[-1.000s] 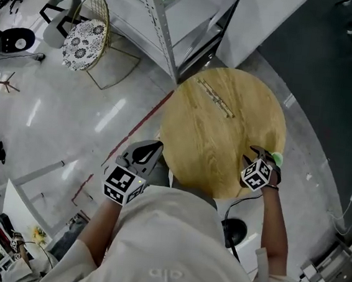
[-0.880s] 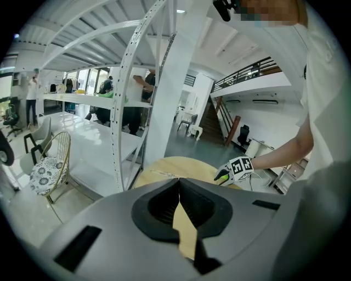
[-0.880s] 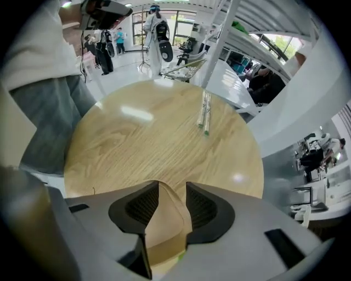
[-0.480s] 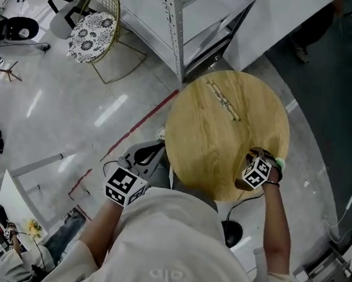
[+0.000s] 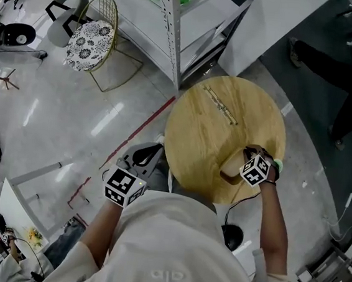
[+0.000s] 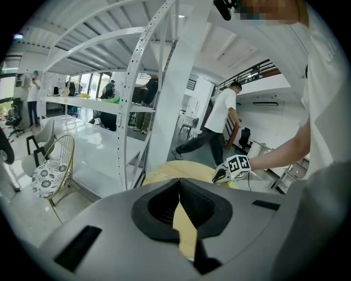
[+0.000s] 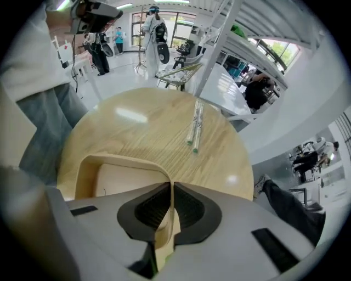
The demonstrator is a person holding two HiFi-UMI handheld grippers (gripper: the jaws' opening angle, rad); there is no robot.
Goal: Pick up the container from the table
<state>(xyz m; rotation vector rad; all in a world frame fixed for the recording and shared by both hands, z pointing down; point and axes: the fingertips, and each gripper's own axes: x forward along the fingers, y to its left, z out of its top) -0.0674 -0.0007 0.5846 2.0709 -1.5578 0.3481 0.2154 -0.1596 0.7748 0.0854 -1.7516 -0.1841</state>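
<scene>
My left fingers (image 6: 156, 206) are pressed together on nothing, off the desk's (image 5: 208, 128) left edge. The container (image 7: 118, 178) sits at the desk's near right edge (its body stretching leftward from my grip), one wall between my closing right fingers (image 7: 192, 208).

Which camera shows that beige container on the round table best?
The right gripper view: the container fills it, rim and inside, its wall between the right gripper's closing jaws. The head view shows a small part; the left gripper view, nothing clear.
</scene>
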